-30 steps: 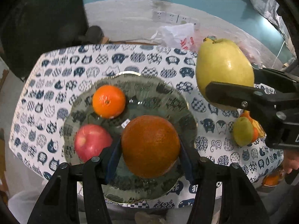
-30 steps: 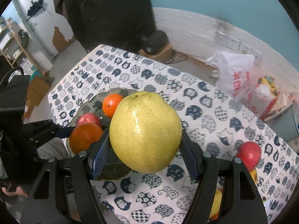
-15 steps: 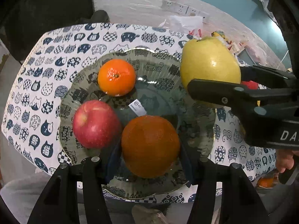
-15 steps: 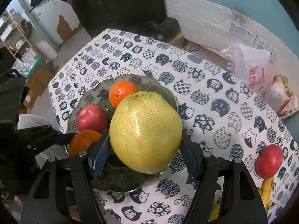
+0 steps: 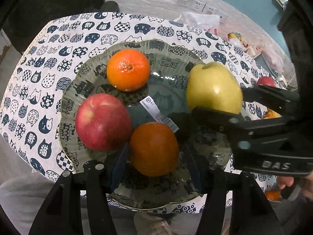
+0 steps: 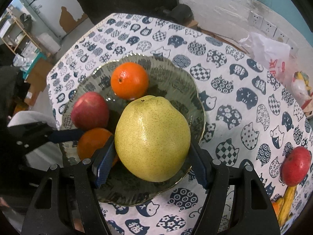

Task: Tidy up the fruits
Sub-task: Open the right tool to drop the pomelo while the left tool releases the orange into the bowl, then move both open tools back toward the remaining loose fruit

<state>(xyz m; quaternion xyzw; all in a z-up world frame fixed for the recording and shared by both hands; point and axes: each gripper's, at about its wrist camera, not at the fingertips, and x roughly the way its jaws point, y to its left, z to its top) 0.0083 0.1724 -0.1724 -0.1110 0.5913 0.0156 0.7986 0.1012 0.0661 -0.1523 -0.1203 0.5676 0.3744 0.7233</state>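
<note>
A grey-green glass plate [image 5: 168,49] [image 6: 176,72] lies on the cat-print tablecloth. A tangerine [image 5: 128,69] [image 6: 129,80] and a red apple [image 5: 102,121] [image 6: 90,110] rest in it. My left gripper [image 5: 154,156] is shut on a dark orange [image 5: 154,148] [image 6: 92,143], low over the plate's near side beside the apple. Shut on a big yellow pear [image 6: 152,137] [image 5: 213,88], my right gripper [image 6: 151,166] hangs over the plate's right half. Whether either held fruit touches the plate I cannot tell.
A second red apple [image 6: 296,166] and a banana [image 6: 287,199] lie on the cloth at the right. A white plastic bag [image 6: 268,49] sits beyond the table's far edge. A barcode sticker [image 5: 158,113] is in the plate's middle. The table's left edge drops off near the plate.
Both grippers have sunk toward the plate with their fruit. The pear has come in from the right edge of the table to over the plate's right side.
</note>
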